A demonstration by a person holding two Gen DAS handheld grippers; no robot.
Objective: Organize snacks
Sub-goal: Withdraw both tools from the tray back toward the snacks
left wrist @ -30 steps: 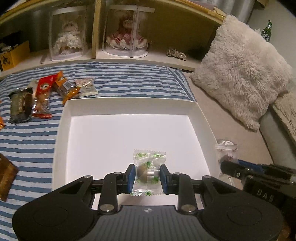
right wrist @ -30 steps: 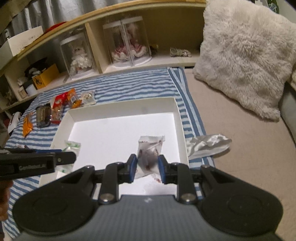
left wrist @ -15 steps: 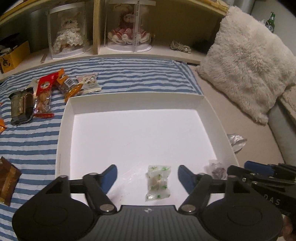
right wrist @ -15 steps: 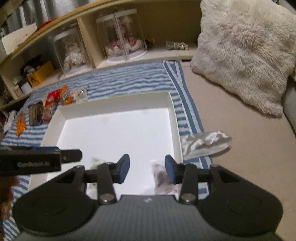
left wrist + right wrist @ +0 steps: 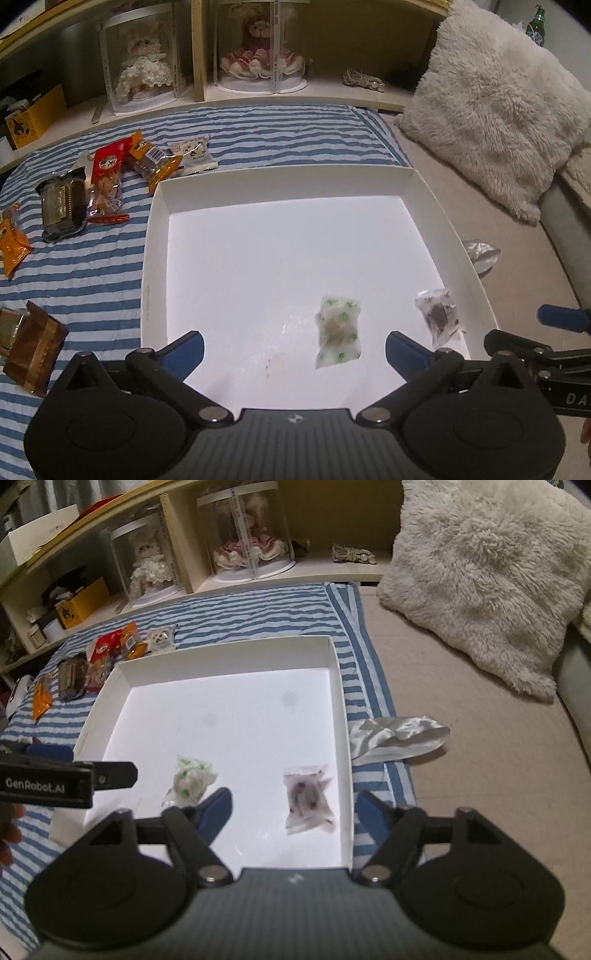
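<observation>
A white tray (image 5: 155, 236) lies on the striped blanket; it also shows in the right wrist view (image 5: 341, 709). Inside it lie a green-and-white wrapped candy (image 5: 338, 330) (image 5: 190, 779) and a clear packet with a dark snack (image 5: 437, 317) (image 5: 310, 799). My left gripper (image 5: 293, 352) is wide open and empty above the tray's near edge. My right gripper (image 5: 295, 812) is wide open and empty above the clear packet. Several loose snacks, among them a red packet (image 5: 107, 173), an orange packet (image 5: 155, 162) and a dark packet (image 5: 61, 206), lie left of the tray.
A brown packet (image 5: 29, 347) and an orange one (image 5: 13, 242) lie at the blanket's left. A crumpled silver wrapper (image 5: 399, 734) lies right of the tray. A fluffy pillow (image 5: 495, 107) sits at the right. A shelf with boxed dolls (image 5: 258, 55) runs behind.
Both grippers opened and let go: the green candy and the clear packet now lie in the tray. Both grippers pulled back and up a little.
</observation>
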